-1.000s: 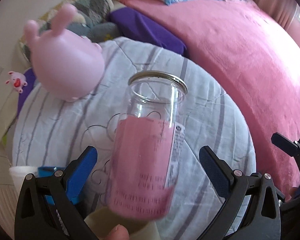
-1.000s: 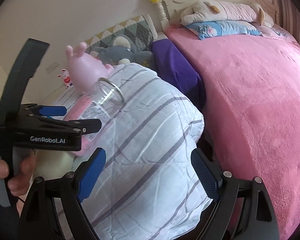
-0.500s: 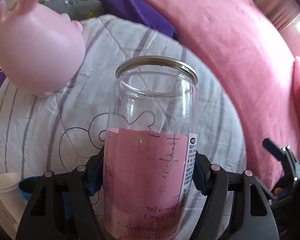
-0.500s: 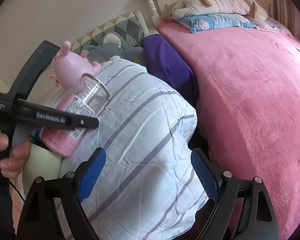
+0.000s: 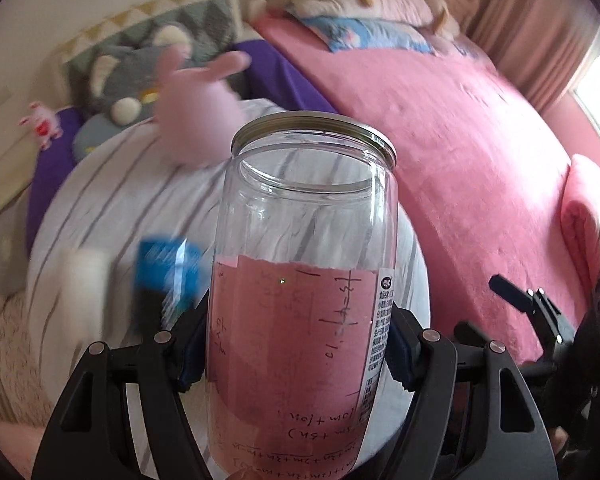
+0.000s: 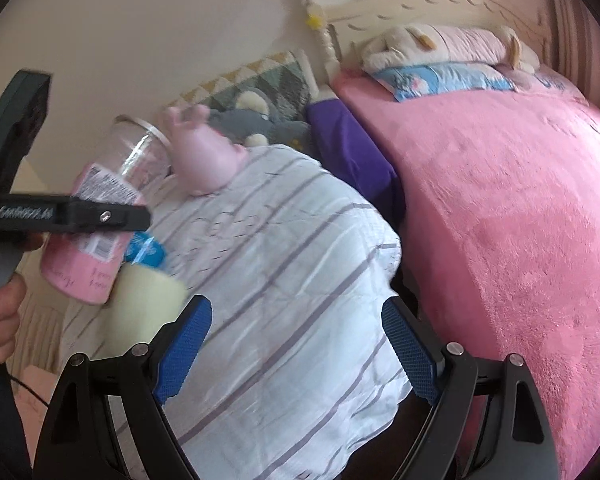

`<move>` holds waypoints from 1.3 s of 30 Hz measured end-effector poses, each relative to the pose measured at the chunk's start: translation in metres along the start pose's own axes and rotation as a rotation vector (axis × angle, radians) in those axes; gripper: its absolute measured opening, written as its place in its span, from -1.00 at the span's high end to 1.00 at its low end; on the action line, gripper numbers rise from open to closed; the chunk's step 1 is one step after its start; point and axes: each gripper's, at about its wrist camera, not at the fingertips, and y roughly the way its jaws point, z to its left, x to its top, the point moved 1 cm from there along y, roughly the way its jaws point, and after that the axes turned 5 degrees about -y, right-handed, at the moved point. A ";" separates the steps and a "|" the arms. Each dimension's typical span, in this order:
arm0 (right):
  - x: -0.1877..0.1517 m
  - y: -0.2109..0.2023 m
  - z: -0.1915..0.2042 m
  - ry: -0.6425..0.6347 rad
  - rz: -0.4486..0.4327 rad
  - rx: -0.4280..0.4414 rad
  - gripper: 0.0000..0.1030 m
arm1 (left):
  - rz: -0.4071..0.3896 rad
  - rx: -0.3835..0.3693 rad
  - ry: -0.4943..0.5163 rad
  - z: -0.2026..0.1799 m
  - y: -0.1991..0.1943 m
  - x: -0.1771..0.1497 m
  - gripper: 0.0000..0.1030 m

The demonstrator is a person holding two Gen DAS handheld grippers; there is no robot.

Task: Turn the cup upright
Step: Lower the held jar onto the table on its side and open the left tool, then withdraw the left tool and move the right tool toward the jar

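- Two soft toys crowd the striped quilt [image 6: 292, 280]: a pink bunny toy [image 5: 198, 124] and a grey plush [image 5: 128, 76] behind it.
- The cup [image 5: 300, 312] (clear, metal-rimmed, pink label) is off the quilt, mouth up, slightly tilted.
- The left hand-held gripper [image 5: 300, 352] clamps its labelled middle; the right hand-held gripper [image 6: 296, 344] is spread, holding nothing.

The cup [image 5: 300, 280] looks like glossy clear plastic, perhaps glass, with a metal rim and matt pink paper label; the striped quilt [image 6: 284, 280] is wrinkled cloth.

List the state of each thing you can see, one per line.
Cup: empty, lifted, tilted, mouth up, gripped by left gripper.
Right gripper: open, holding nothing, over the quilt.
Pink toy: lying on the quilt.
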 end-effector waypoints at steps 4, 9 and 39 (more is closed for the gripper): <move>-0.013 -0.017 0.023 -0.026 -0.018 0.021 -0.71 | -0.032 0.015 -0.064 0.022 -0.028 -0.044 -0.40; -0.031 -0.030 0.057 -0.068 -0.009 0.044 -0.71 | -0.012 0.031 -0.185 0.062 -0.024 -0.102 -0.41; -0.073 -0.068 0.152 -0.248 0.003 0.099 -0.71 | -0.247 0.240 -0.377 0.111 -0.076 -0.204 -0.96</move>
